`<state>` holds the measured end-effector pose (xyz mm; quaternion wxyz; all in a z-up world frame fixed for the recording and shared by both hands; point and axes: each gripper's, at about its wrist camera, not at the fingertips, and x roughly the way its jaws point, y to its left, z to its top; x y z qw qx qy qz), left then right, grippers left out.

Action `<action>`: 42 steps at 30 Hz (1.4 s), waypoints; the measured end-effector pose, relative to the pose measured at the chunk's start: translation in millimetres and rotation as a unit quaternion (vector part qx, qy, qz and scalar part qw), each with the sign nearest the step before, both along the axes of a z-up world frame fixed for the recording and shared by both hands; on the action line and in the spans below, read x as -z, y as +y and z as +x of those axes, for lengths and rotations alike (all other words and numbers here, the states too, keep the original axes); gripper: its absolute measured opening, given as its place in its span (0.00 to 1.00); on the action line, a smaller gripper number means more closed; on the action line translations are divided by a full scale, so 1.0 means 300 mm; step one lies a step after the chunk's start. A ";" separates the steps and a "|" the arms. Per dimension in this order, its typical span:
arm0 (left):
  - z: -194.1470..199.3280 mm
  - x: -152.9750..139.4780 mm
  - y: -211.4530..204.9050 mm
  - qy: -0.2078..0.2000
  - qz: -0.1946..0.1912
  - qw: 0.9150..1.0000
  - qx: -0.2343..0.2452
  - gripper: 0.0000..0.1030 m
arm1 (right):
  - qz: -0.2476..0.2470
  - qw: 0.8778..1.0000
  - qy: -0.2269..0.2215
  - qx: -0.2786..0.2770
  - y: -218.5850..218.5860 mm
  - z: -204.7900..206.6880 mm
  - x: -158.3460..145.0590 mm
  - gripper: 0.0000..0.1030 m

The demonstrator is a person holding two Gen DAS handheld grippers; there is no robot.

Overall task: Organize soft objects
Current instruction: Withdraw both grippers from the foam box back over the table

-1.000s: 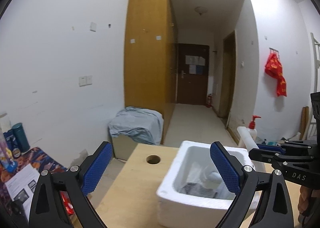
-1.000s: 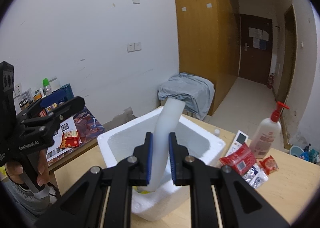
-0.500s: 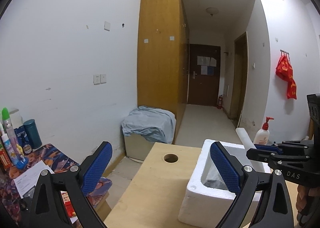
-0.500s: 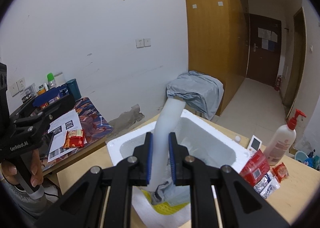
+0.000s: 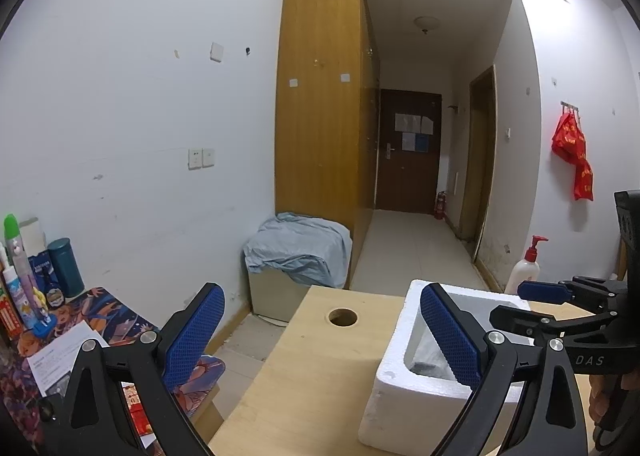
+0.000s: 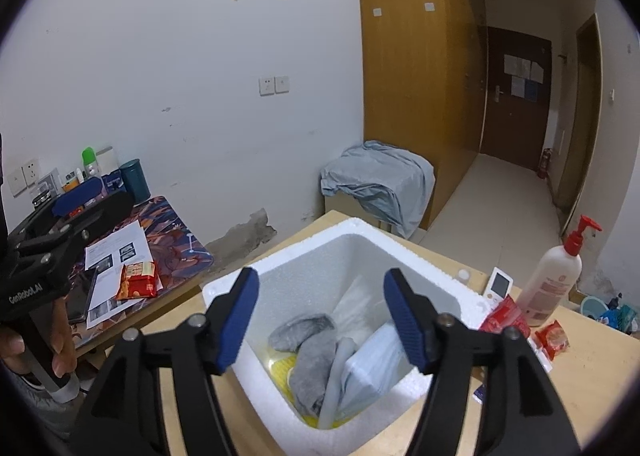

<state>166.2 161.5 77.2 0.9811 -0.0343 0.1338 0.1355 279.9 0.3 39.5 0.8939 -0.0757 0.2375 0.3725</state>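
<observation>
Right wrist view | your right gripper (image 6: 320,320) jaws just spread, empty, above white foam box (image 6: 432,256) at the counter (image 6: 592,376) edge | left gripper (image 5: 320,340) apart, empty | risk: pale foam tube (image 6: 338,376) leans, could spring out.

White walls (image 5: 120,116), tall wooden wardrobe (image 5: 320,116), tiled hallway floor (image 5: 404,244), dark door (image 5: 408,152), ceiling lamp (image 5: 426,22), grey cloth over low cabinet (image 5: 298,248).

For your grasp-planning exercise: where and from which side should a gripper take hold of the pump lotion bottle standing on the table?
Grip the lotion bottle across its white body, coming in level from the side. It stands upright, and the body is broad and smooth-sided. The red pump on top is narrow and might press down. The foam box flanks one side, so the open far side probably suits best.
</observation>
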 end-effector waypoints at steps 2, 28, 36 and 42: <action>-0.009 -0.002 -0.002 -0.001 0.000 1.000 0.002 0.96 | 0.000 1.000 0.000 0.002 -0.006 -0.007 -0.002 0.69; -0.128 -0.008 -0.248 -0.004 -0.011 0.994 0.104 0.96 | 0.039 0.990 -0.042 0.131 -0.424 -0.262 -0.053 1.00; -0.166 -0.018 -0.375 -0.005 0.000 0.990 0.141 0.96 | 0.049 0.986 -0.042 0.155 -0.520 -0.325 -0.037 1.00; -0.214 -0.011 -0.416 -0.011 -0.001 0.989 0.149 0.96 | 0.057 0.984 -0.044 0.161 -0.557 -0.379 -0.014 1.00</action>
